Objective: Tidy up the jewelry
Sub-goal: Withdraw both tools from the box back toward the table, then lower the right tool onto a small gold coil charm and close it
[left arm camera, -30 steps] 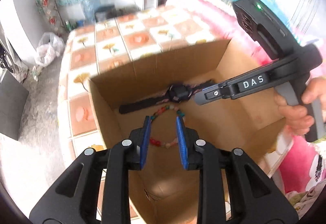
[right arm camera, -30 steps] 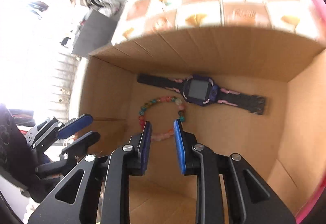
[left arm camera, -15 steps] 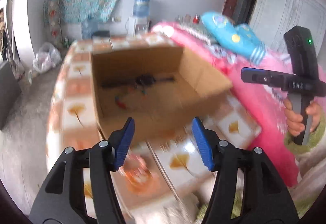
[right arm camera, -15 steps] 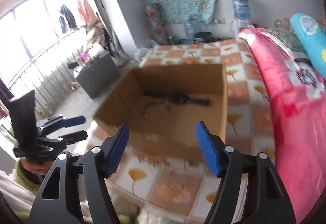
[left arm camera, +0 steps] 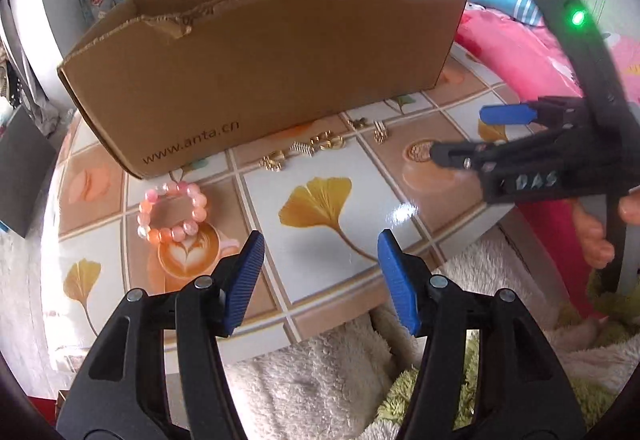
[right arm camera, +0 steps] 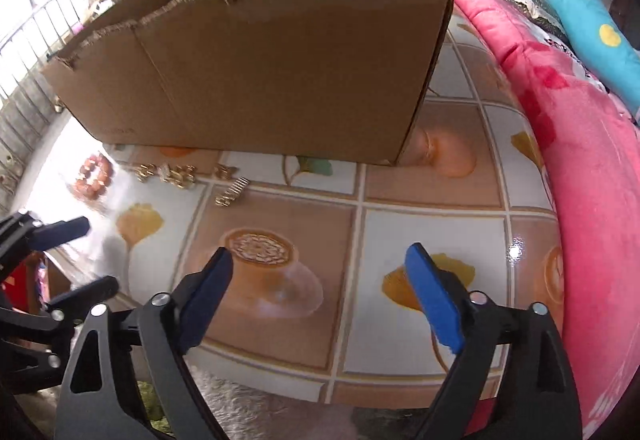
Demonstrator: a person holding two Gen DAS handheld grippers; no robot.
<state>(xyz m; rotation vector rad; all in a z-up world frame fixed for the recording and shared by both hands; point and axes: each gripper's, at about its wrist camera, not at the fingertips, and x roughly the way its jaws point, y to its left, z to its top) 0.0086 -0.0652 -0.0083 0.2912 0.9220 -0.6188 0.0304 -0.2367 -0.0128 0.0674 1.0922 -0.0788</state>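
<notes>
Two hand-held grippers hover over a tiled desk [left arm camera: 332,240] as a person sorts jewelry toward a cardboard box [left arm camera: 260,72] standing at the back of it. The left gripper [left arm camera: 320,276] is spread and empty above the desk's near edge; the right gripper [right arm camera: 320,296] has its jaws opening, wide apart, with nothing between them.

A pink and orange beaded bracelet [left arm camera: 172,212] lies flat on the desk just in front of the box's left corner, near the left gripper. A scatter of small gold pieces [left arm camera: 320,148], perhaps earrings and clips, sits in a loose row along the foot of the box, with a small gold coil [right arm camera: 232,192] a little apart.

The bracelet looks light and limp, its smooth round beads likely to roll between the pads; pinching across one side of the loop, over the beads, seems the surest hold. The gold pieces appear tiny, hard and slippery on a glossy top, so each probably wants a low, careful pinch.

The desk's covering is shiny, printed with ginkgo leaves and coffee cups. A pink blanket [right arm camera: 580,144] and a blue pillow [right arm camera: 588,12] lie to the right, a fluffy white rug [left arm camera: 312,380] below the desk edge, and a water bottle stands by the far wall
</notes>
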